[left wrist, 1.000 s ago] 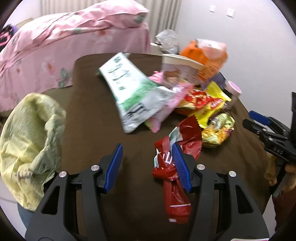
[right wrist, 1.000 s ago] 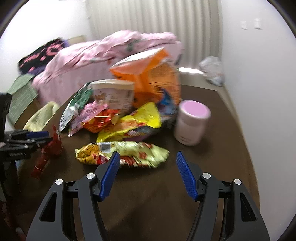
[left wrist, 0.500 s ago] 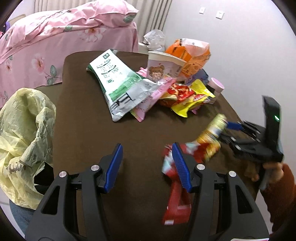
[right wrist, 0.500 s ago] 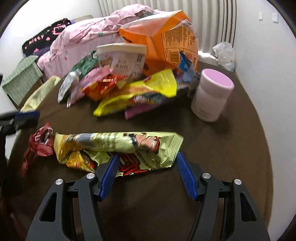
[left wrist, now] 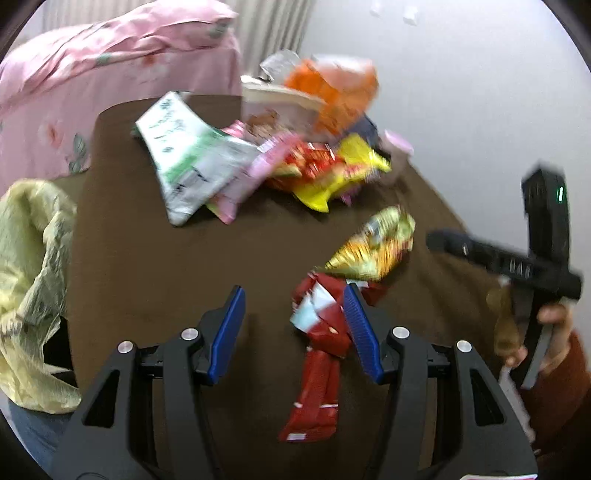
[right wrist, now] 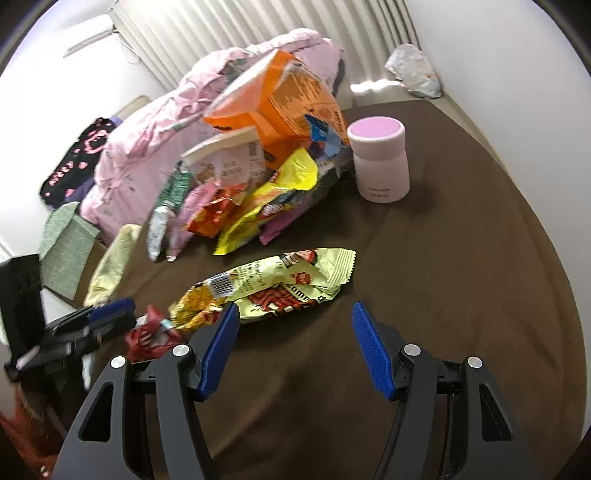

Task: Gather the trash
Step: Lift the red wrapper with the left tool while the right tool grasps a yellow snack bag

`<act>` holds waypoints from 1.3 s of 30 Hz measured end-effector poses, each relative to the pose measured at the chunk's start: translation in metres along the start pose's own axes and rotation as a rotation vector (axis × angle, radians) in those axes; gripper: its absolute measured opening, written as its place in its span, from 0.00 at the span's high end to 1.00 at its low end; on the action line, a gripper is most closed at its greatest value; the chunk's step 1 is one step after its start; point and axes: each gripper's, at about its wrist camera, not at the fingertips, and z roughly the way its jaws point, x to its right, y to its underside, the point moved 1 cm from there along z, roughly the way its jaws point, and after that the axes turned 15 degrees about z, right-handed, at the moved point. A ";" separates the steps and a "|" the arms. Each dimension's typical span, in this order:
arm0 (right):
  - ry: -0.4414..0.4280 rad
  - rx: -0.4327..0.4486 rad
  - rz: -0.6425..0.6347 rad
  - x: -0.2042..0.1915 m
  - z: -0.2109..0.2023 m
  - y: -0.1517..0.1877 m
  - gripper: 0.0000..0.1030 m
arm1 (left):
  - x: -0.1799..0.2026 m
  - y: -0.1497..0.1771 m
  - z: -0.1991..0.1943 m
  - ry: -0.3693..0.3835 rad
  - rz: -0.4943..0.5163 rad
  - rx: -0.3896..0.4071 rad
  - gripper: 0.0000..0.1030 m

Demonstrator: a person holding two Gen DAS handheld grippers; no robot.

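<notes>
Trash covers the brown cloth-draped table [right wrist: 461, 258]: we see a heap of crinkly foil and plastic packets [right wrist: 258, 162] at the far side, a thin yellow bag [left wrist: 29, 280] slumped at the left edge, seemingly to receive it. Nearer, our right gripper [right wrist: 295, 347] gapes empty before a creased yellow-green wrapper [right wrist: 273, 284]. Our left gripper [left wrist: 295, 328], jaws apart, has a twisted red wrapper [left wrist: 325, 350] between its pads, unclamped.

A brown-covered table [right wrist: 461, 295] fills the space ahead of the claws. Beyond its far edge stands a bed heaped with a pink floral quilt [left wrist: 110, 74], with a dark pink-patterned cloth [right wrist: 77, 162] at its left end. Behind the bed hangs a pale pleated curtain [right wrist: 229, 33]. Plain white walls [left wrist: 461, 92] close the right side, bearing two small wall plates [left wrist: 393, 11]. Daylight falls on the floor strip [right wrist: 373, 86] by the curtain.
</notes>
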 end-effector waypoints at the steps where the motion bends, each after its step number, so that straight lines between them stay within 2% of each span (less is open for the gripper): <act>1: 0.001 0.002 0.007 -0.002 0.002 0.000 0.41 | 0.004 0.001 0.005 0.000 0.009 -0.023 0.52; 3: -0.006 0.011 0.037 -0.002 0.002 -0.001 0.41 | 0.006 0.002 0.009 0.029 0.006 -0.036 0.65; 4: -0.009 0.017 0.061 -0.001 0.003 -0.002 0.41 | 0.006 0.002 0.008 0.044 0.003 -0.031 0.69; 7: -0.020 0.008 0.144 0.003 0.011 -0.006 0.41 | -0.003 0.001 -0.001 -0.017 -0.019 0.004 0.69; 9: 0.008 -0.012 0.161 0.003 0.025 -0.011 0.42 | -0.019 0.003 -0.008 -0.061 -0.068 0.017 0.69; 13: 0.046 0.008 0.100 -0.009 0.042 -0.023 0.42 | -0.050 0.013 -0.017 -0.111 -0.156 0.023 0.69; 16: 0.047 0.012 0.053 -0.018 0.054 -0.034 0.44 | -0.063 0.016 -0.020 -0.103 -0.202 0.030 0.69; 17: 0.044 0.013 0.035 -0.022 0.056 -0.037 0.46 | -0.065 0.017 -0.022 -0.099 -0.209 0.035 0.69; 19: 0.034 0.005 -0.006 -0.031 0.059 -0.042 0.60 | -0.065 0.018 -0.022 -0.095 -0.212 0.040 0.69; 21: -0.007 0.017 -0.036 -0.039 0.052 -0.042 0.65 | -0.065 0.018 -0.024 -0.088 -0.210 0.044 0.69; 22: -0.026 0.030 -0.057 -0.043 0.046 -0.041 0.81 | -0.065 0.018 -0.024 -0.086 -0.209 0.045 0.69; 23: -0.032 0.035 -0.076 -0.046 0.040 -0.039 0.84 | -0.065 0.018 -0.025 -0.081 -0.209 0.046 0.69; 28: -0.080 0.072 -0.167 -0.059 0.006 -0.027 0.87 | -0.064 0.017 -0.026 -0.070 -0.205 0.050 0.69; 35: -0.075 0.200 -0.246 -0.071 -0.041 -0.024 0.87 | -0.058 0.017 -0.034 -0.039 -0.181 0.062 0.61; 39: -0.050 0.249 -0.277 -0.074 -0.049 -0.026 0.87 | -0.056 0.018 -0.033 -0.018 -0.161 0.044 0.57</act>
